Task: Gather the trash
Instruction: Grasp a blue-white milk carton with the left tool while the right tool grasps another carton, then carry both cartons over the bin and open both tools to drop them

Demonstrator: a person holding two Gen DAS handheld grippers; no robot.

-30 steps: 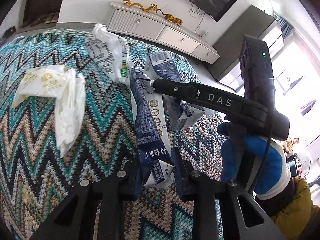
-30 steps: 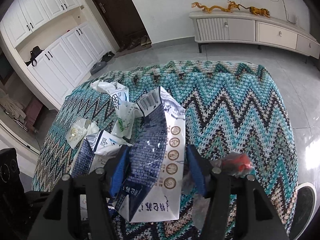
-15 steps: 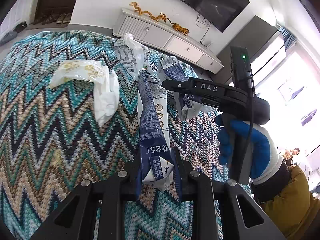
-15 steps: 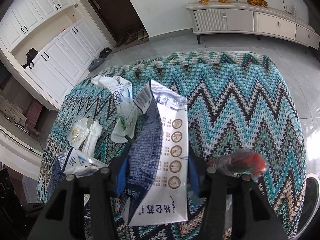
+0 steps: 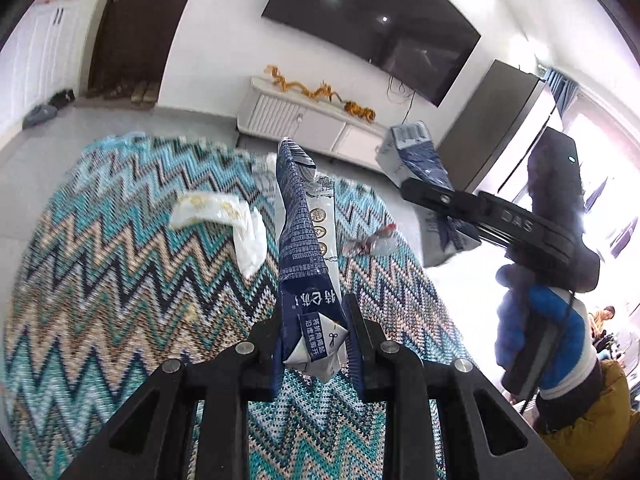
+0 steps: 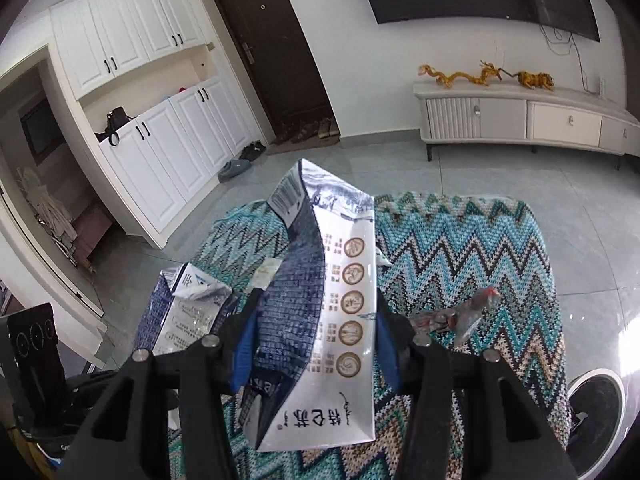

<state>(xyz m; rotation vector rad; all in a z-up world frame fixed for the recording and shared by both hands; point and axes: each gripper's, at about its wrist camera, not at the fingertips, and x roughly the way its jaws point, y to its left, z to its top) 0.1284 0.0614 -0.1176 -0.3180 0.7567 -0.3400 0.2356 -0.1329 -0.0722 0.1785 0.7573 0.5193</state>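
My left gripper point(image 5: 314, 344) is shut on a flattened blue and white milk carton point(image 5: 306, 248), held upright above the zigzag-patterned table point(image 5: 120, 280). My right gripper point(image 6: 314, 352) is shut on a second blue and white milk carton point(image 6: 340, 312), also lifted off the table. In the left wrist view the right gripper point(image 5: 448, 200) shows at the right with its carton point(image 5: 420, 160) in the air. In the right wrist view the left gripper's carton point(image 6: 188, 312) shows at lower left.
A white crumpled wrapper point(image 5: 228, 220) and a clear wrapper with a red end point(image 5: 370, 242) lie on the table; the clear wrapper also shows in the right wrist view point(image 6: 468, 316). A white TV cabinet point(image 6: 520, 120) stands by the far wall.
Both grippers have risen and tilted up with their cartons, which now hang clear of the table. The table and remaining wrappers appear farther below.
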